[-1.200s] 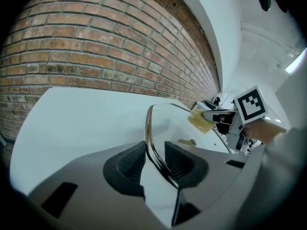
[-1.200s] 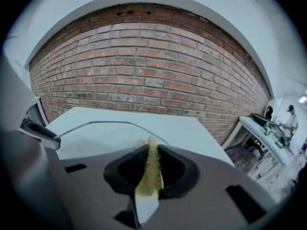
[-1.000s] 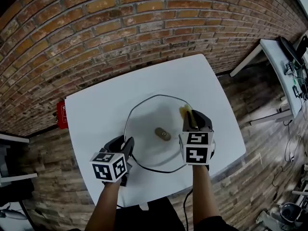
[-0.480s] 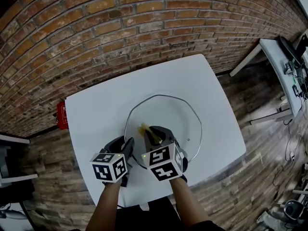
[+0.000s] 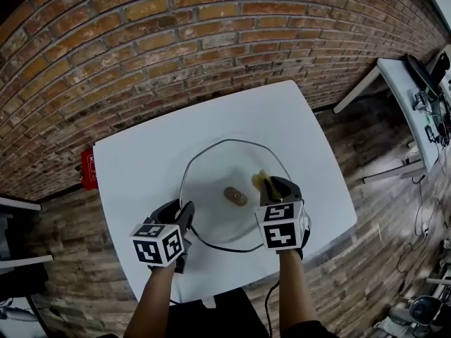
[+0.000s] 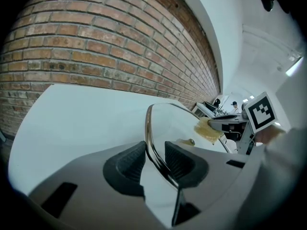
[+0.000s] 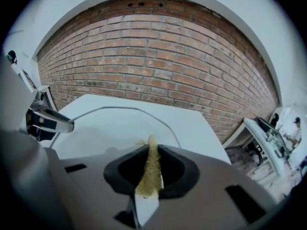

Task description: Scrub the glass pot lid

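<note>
Clamping lid (image 5: 215,171) rim (left tool (image 6: 154,153)).

The left forearm (image 5: 156,301) and right forearm (image 5: 292,287) reach forward from the person's body, side by side and bare. The left gripper (image 5: 186,212) slants downward, its jaws pinched on the rim of the glass lid (image 5: 211,182). The right gripper (image 5: 270,186) also slants down, a little farther forward, with its jaws squeezed on a thin yellow sponge (image 5: 259,179) whose tip pokes out past them.
</note>
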A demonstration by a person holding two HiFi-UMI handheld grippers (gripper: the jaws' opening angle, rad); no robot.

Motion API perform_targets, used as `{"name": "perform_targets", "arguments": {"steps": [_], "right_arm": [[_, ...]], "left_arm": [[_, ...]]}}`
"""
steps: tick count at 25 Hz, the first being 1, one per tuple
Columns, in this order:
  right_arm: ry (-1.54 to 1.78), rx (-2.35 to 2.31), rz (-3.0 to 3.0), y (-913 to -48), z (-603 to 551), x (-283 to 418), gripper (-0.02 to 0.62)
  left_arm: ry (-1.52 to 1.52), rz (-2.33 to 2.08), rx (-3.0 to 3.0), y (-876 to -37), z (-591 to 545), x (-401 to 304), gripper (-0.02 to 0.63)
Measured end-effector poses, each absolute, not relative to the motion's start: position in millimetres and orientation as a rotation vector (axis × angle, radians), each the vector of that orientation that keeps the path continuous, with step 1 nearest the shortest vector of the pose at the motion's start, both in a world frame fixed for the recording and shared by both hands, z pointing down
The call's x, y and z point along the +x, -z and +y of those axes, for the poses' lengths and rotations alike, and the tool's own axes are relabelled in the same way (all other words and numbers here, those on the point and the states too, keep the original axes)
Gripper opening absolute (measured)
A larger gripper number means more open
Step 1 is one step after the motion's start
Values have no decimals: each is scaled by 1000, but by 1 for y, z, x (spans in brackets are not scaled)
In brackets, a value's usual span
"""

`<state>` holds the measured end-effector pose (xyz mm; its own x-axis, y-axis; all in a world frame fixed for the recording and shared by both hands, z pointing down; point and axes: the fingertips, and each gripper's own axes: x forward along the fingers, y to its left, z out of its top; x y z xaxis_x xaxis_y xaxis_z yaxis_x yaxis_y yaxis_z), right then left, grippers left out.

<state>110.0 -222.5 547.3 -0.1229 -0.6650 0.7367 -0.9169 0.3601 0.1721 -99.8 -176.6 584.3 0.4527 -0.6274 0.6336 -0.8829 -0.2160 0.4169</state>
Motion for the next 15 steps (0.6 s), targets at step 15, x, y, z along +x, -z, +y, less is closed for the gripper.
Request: {"name": "perform_targets", "arguments": {"steps": [15], "right_arm": [[-478,1010,-2204,-538,-165,-28,58]], "left_arm": [[-411,-1267,1931,-584,-173,-100,130]]}}
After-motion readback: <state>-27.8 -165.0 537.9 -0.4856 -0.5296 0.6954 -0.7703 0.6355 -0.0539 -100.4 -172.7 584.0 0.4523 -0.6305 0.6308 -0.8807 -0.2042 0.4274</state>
